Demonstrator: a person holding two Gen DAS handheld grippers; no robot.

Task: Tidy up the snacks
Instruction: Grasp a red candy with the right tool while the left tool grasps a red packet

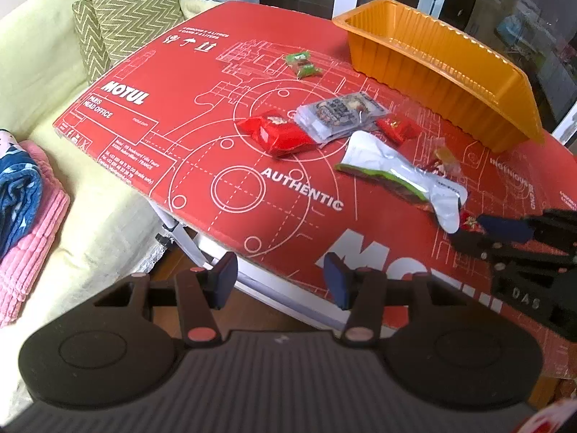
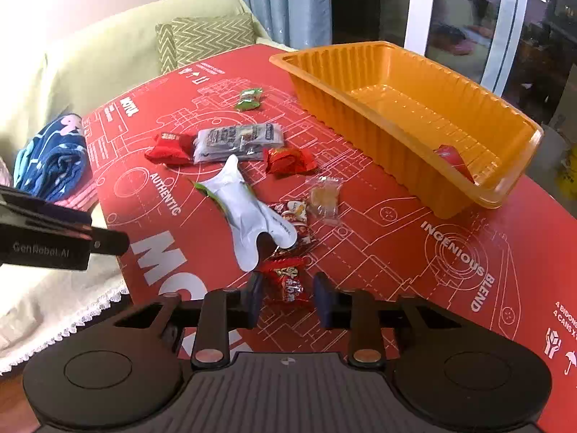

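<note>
My right gripper [image 2: 287,297] is down on the red cardboard tabletop [image 2: 396,252], its blue pads closed against the sides of a red wrapped candy [image 2: 286,283]. In the left wrist view the same gripper [image 1: 476,229] shows at the right edge with that candy [image 1: 470,222]. My left gripper [image 1: 281,281] hangs open over the table's near edge with nothing between its fingers. An orange plastic tray [image 2: 414,126] stands at the back right with one red packet [image 2: 452,160] inside. Loose snacks lie mid-table: a silver-green pouch [image 2: 245,209], a grey packet [image 2: 238,142] and a green candy [image 2: 249,99].
Two red packets [image 2: 167,148] [image 2: 288,160], a clear-wrapped amber sweet [image 2: 324,198] and a red-white candy [image 2: 295,213] lie around the pouch. A pale green sofa [image 1: 43,72] with a zigzag cushion [image 1: 126,21] and folded blankets [image 1: 21,195] lies left of the table. Windows stand behind.
</note>
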